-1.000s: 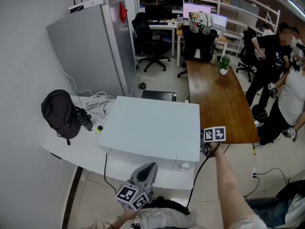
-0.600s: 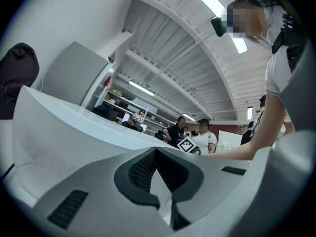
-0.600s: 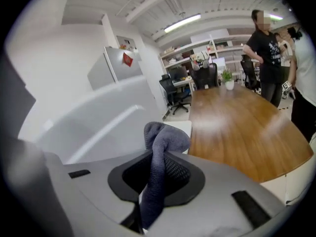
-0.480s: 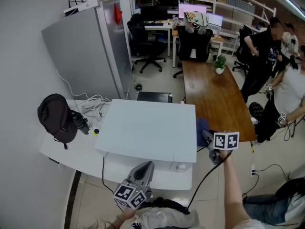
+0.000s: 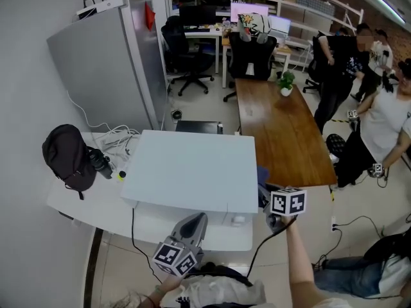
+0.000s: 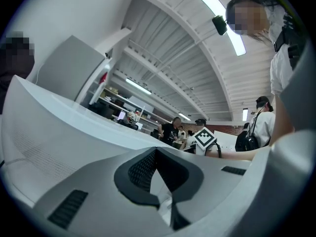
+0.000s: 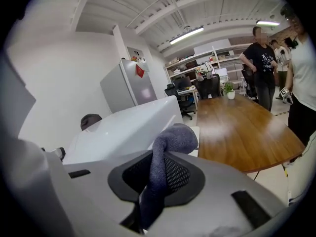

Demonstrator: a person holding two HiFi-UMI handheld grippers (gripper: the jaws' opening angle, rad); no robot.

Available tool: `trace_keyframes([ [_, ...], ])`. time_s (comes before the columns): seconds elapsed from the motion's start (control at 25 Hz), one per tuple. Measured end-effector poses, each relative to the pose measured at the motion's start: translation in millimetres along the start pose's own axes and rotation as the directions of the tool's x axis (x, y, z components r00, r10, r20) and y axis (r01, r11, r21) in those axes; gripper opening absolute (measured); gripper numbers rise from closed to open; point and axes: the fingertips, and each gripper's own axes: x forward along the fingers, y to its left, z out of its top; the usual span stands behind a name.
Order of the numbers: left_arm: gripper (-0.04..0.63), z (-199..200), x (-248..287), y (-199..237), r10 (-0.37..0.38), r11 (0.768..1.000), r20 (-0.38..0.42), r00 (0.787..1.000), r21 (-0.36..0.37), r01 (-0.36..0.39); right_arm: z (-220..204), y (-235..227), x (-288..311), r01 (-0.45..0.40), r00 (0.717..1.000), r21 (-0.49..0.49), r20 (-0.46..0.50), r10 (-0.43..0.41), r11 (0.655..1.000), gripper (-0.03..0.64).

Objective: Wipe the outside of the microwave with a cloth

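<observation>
White microwave (image 5: 189, 169) in the middle of a white surface (image 5: 77, 205), seen from steeply above, lid side a broad pale rectangle. On the same surface to the left, a black backpack (image 5: 64, 156) and a tangle of white cables (image 5: 117, 136), near the microwave but apart from it. Right tool (image 5: 265, 196) level with the microwave's right side, marker cube facing up, jaws clamped on a blue-grey cloth (image 5: 262, 176). In the right gripper view, right tool (image 7: 160, 168) pinching the cloth (image 7: 170, 144) low down, with the cloth's free end bunched into a rounded lump above the jaws and the microwave (image 7: 128, 127) just beyond it; cloth just beside the right wall of the microwave, contact impossible to confirm. Left tool (image 5: 194, 228) low at the front edge of the surface, pointing up toward the microwave's front, clear of it in the head view. In the left gripper view, left tool (image 6: 156, 154) with jaws together at the tips and nothing between them, a sliver of white showing lower down, and the microwave (image 6: 74, 127) filling the left of the view. Behind the microwave, a tall grey fridge (image 5: 103, 63). To the right, a long wooden surface (image 5: 282, 140) with a small potted plant (image 5: 286, 81) at its far end. Several people (image 5: 359, 108) standing at the far right.
</observation>
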Motion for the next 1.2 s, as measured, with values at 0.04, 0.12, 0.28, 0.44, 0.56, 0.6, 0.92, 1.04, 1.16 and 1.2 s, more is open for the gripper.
trace_keyframes([
  [0.04,-0.014,-0.8,-0.2,-1.0,-0.002,1.000,-0.001,1.000,0.009,0.002,-5.7,-4.4,5.5,0.006,1.000,0.012,-0.011,-0.006,1.000,0.071],
  [0.12,-0.014,-2.1,-1.0,-2.4,-0.006,1.000,-0.003,1.000,0.019,0.006,-16.5,-11.7,16.8,0.002,0.999,0.041,-0.035,-0.001,0.999,0.071],
  [0.28,-0.014,-3.3,-4.3,-3.5,-0.006,1.000,0.006,1.000,0.008,0.006,-46.2,-30.2,41.2,-0.003,0.995,0.106,-0.098,0.013,0.994,0.071],
  [0.44,-0.014,-2.9,-7.5,-3.7,-0.006,1.000,-0.006,1.000,0.009,0.006,-79.6,-56.3,64.9,0.028,0.986,0.205,-0.169,0.007,0.978,0.071],
  [0.56,-0.014,-4.6,-9.9,-4.1,-0.008,1.000,-0.017,1.000,0.011,0.009,-98.0,-66.4,76.3,0.051,0.976,0.220,-0.220,-0.002,0.974,0.071],
  [0.6,-0.014,-5.6,-10.8,-4.0,-0.008,1.000,-0.020,1.000,0.009,0.008,-102.3,-67.8,79.5,0.056,0.972,0.215,-0.236,-0.004,0.975,0.071],
  [0.92,-0.014,-2.1,-16.8,2.0,0.000,1.000,-0.022,1.000,0.001,0.000,-45.8,-58.0,18.0,0.052,0.995,0.139,-0.094,-0.040,0.989,0.071],
  [1.04,-0.014,-0.3,-18.3,9.1,0.011,1.000,-0.021,1.000,-0.004,-0.011,-12.9,-20.6,-50.8,0.015,0.999,0.112,0.045,-0.021,0.994,0.071],
  [1.16,-0.014,0.2,-16.9,11.3,0.014,1.000,-0.015,1.000,-0.012,-0.014,-0.4,11.3,-105.3,0.013,0.991,0.088,0.135,-0.025,0.996,0.071],
  [1.2,-0.014,0.3,-16.5,11.4,0.013,1.000,-0.014,1.000,-0.015,-0.013,-1.9,20.8,-114.2,0.001,0.988,0.085,0.154,-0.015,0.996,0.071],
])
